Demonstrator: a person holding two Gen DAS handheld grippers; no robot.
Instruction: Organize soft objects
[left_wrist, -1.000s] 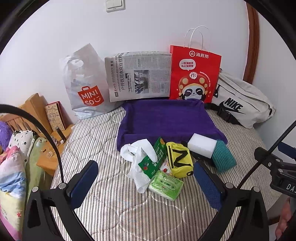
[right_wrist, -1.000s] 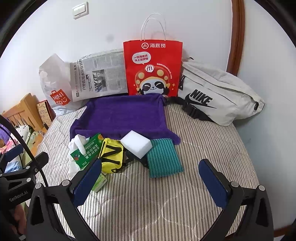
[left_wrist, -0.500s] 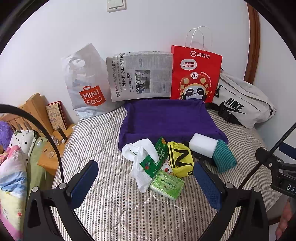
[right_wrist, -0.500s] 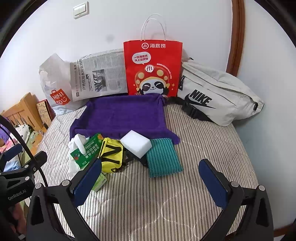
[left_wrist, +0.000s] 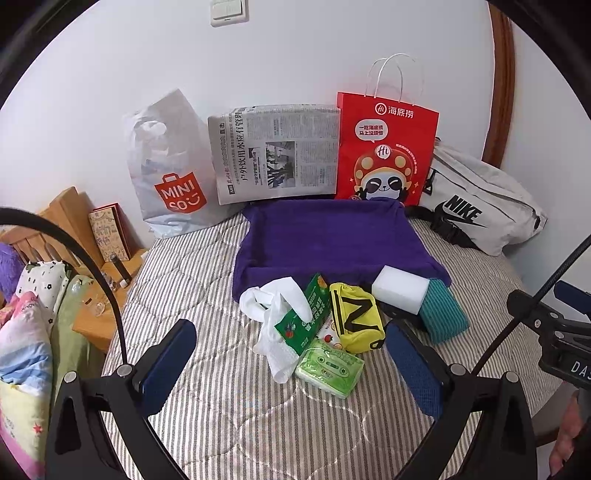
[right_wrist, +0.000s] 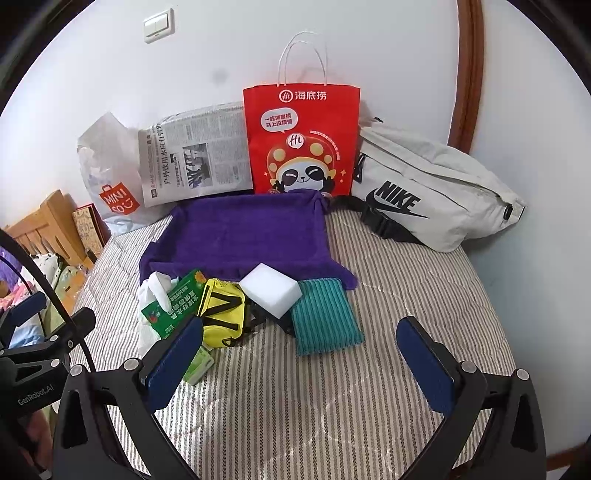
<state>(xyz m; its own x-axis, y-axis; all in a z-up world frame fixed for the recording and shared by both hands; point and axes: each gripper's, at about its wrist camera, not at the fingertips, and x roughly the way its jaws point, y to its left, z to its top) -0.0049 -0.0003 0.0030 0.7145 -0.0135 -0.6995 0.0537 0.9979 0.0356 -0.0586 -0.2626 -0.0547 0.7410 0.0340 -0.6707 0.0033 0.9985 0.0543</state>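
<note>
2 grippers (left_wrist: 291, 363) (right_wrist: 299, 356), jaws wide apart

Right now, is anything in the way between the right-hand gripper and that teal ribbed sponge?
Nothing visible. The right gripper is open above bare striped bedding, and the teal sponge lies straight ahead; the white foam block only overlaps its far left corner.

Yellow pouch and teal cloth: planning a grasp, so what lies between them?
The white sponge, resting over something black, lies between the yellow pouch and teal cloth; clearest in the right wrist view.
</note>
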